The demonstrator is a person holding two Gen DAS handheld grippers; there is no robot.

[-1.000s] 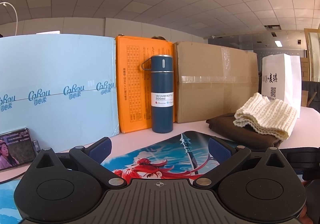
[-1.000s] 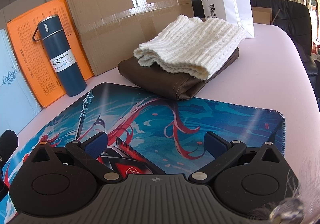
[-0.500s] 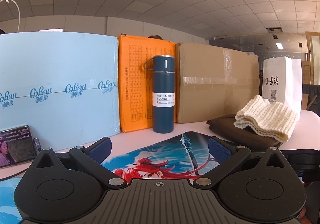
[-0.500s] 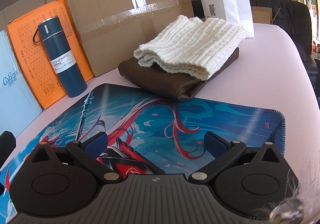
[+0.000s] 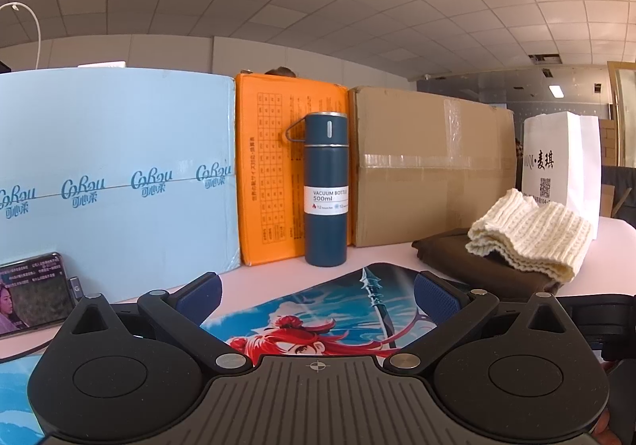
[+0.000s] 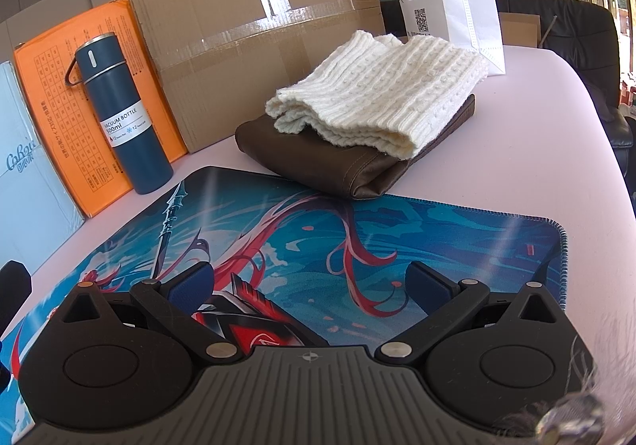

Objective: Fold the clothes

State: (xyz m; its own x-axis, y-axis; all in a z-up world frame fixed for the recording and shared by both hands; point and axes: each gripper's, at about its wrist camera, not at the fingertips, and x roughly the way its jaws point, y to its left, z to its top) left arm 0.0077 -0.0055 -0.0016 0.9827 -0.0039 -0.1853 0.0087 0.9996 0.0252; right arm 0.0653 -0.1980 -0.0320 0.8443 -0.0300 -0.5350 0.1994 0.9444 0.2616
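A folded cream knit sweater [image 6: 381, 95] lies on top of a folded brown garment [image 6: 330, 163] on the pink table, just past the far edge of the printed desk mat [image 6: 437, 234]. The stack also shows at the right of the left wrist view, the sweater [image 5: 528, 234] on the brown garment [image 5: 477, 262]. My left gripper [image 5: 318, 292] is open and empty, low over the mat [image 5: 338, 310], well left of the stack. My right gripper [image 6: 310, 282] is open and empty over the mat, short of the stack.
A dark blue vacuum bottle [image 5: 326, 190] stands at the back before an orange box [image 5: 270, 175]. A light blue box [image 5: 111, 175], a cardboard box [image 5: 433, 167] and a white paper bag [image 5: 560, 167] line the back. A phone [image 5: 28, 294] leans at the left.
The left wrist view has shifted slightly, so the bottle and boxes sit a little further right and the phone further left. The right gripper and the clothes have barely moved.
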